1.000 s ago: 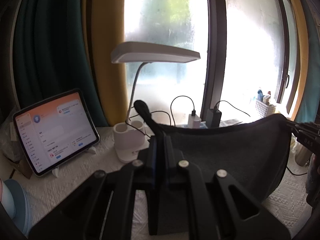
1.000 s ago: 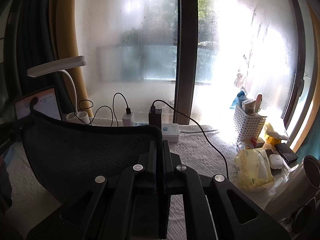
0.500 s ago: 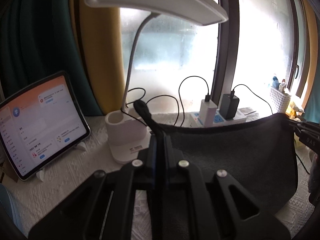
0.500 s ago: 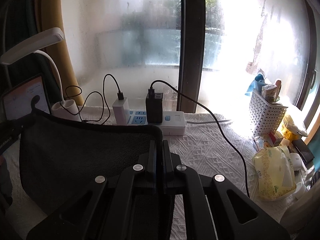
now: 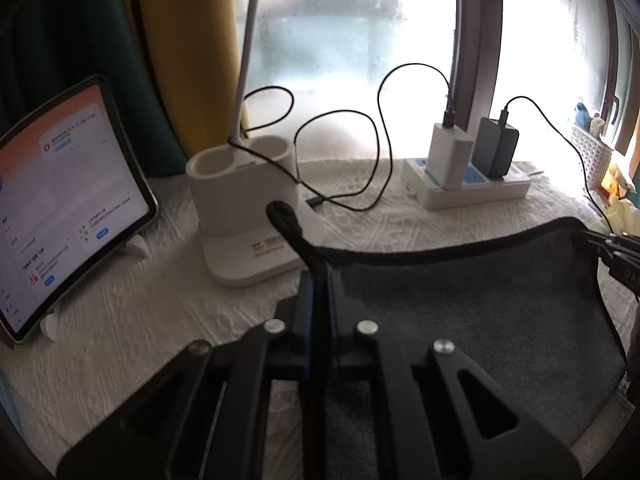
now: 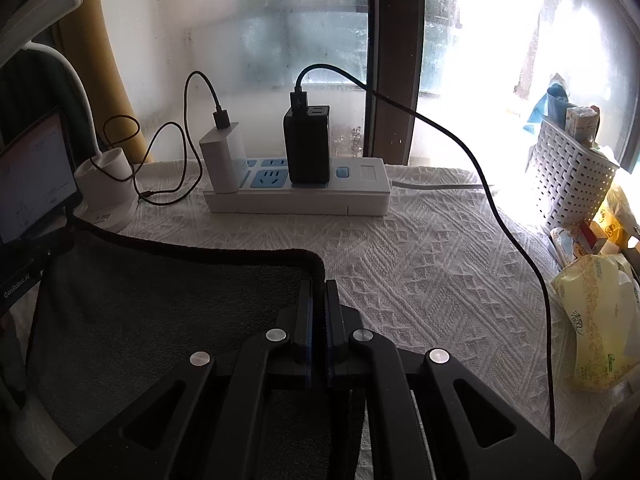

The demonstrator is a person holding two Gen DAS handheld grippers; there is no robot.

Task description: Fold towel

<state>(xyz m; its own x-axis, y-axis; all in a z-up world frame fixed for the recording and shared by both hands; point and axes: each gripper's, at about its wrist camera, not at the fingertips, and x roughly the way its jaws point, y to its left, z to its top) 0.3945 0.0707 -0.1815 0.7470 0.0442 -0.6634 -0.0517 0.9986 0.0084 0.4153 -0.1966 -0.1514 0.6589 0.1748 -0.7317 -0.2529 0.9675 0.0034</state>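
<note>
Both grippers are clenched on the dark grey terry towel [image 5: 460,312], one corner each; the left gripper [image 5: 318,280] has its black jaws pinched on the near-left corner, with a little loop of hem poking up past the tips, and the right gripper [image 6: 318,292] is squeezed onto the opposite corner, its jaws closed with cloth between them. The towel hangs as a sheet stretched between the two, top hem sagging in a shallow curve, its body draped low over the white embossed tablecloth on the table [image 6: 420,264]; whether the lower edge is resting on the cloth cannot be told from here. Ahead of the left gripper sits the white desk lamp base with its two cup holders [image 5: 248,208], close to that raised corner; the tablet on its stand [image 5: 60,200] is off to the left; the white power strip with two chargers plugged in [image 6: 300,196] lies beyond the hem, with black cables looping across. This looks like the lay-down stage of a fold, corners carried forward together. The next move likely calls for lowering both corners evenly, keeping the hem taut and square, and staying short of the lamp base and loose cables before letting go.
</note>
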